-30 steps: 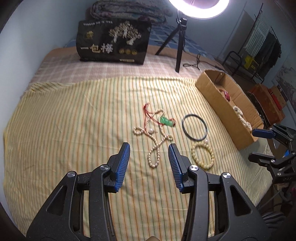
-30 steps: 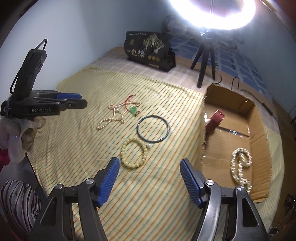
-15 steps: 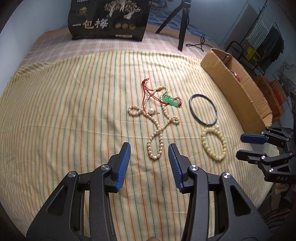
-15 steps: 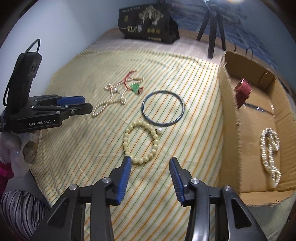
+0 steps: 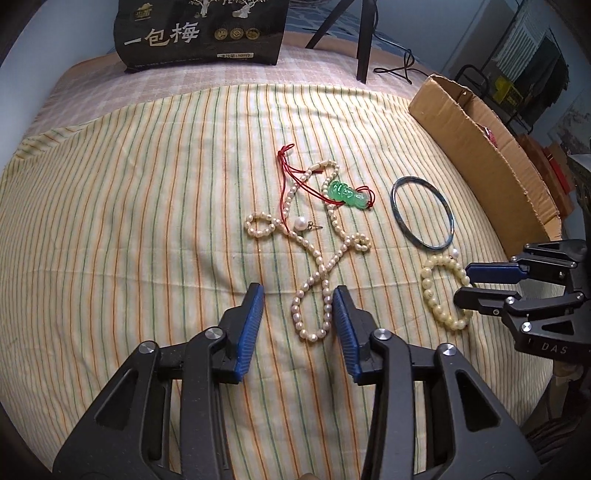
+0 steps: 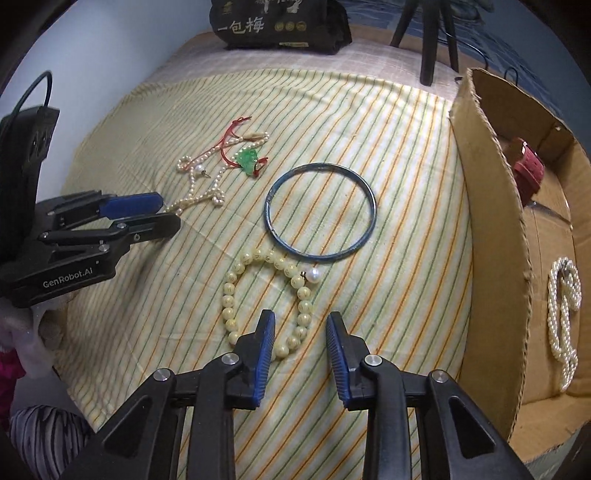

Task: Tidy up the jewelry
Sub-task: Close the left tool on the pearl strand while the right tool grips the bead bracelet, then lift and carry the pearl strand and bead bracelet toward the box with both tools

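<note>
On the striped cloth lie a long pearl necklace (image 5: 314, 273), a green pendant on red cord (image 5: 345, 194), a single pearl earring (image 5: 301, 224), a dark blue bangle (image 5: 423, 216) and a cream bead bracelet (image 5: 443, 291). My left gripper (image 5: 297, 310) is open, its fingers either side of the necklace's near loop. My right gripper (image 6: 301, 334) is open, its fingers either side of the near right part of the cream bracelet (image 6: 266, 299). The bangle (image 6: 319, 216) lies just beyond it. A cardboard box (image 6: 491, 221) at the right holds a pearl strand (image 6: 563, 321) and a red item (image 6: 528, 171).
A black printed bag (image 5: 201, 33) stands at the far edge of the bed. A black tripod (image 5: 360, 33) stands beside it with a cable. The box's tall near wall (image 5: 480, 147) rises to the right of the bangle. A clothes rack (image 5: 532, 70) is beyond the bed.
Both grippers have moved forward and down toward the cloth. The left now straddles the necklace loop; the right, narrower than a second ago, now straddles the cream bracelet.
</note>
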`<state>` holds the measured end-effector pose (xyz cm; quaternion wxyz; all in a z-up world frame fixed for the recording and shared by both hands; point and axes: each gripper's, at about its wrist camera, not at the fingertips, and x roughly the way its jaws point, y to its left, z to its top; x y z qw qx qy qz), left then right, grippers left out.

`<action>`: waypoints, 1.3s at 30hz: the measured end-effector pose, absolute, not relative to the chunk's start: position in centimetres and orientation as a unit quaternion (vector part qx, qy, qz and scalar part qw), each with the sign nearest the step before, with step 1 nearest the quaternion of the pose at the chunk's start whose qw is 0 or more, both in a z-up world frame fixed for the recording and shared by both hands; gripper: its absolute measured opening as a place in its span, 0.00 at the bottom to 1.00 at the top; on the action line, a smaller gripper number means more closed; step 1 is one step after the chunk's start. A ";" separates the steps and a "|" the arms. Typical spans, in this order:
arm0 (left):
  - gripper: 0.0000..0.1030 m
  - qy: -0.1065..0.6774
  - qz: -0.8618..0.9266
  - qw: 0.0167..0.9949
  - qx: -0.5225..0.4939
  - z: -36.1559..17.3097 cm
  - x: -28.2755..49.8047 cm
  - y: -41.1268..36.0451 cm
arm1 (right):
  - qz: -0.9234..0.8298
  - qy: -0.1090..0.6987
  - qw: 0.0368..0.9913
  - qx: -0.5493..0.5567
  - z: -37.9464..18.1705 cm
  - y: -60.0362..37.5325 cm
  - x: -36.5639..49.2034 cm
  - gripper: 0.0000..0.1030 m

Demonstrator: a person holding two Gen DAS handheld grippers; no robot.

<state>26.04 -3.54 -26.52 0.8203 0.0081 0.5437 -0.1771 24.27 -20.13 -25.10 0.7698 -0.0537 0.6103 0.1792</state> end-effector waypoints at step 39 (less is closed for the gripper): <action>0.01 0.460 -0.169 0.870 -0.063 -18.2 20.9 0.5 | 0.197 0.546 0.813 -0.033 -17.9 -20.8 19.1 0.05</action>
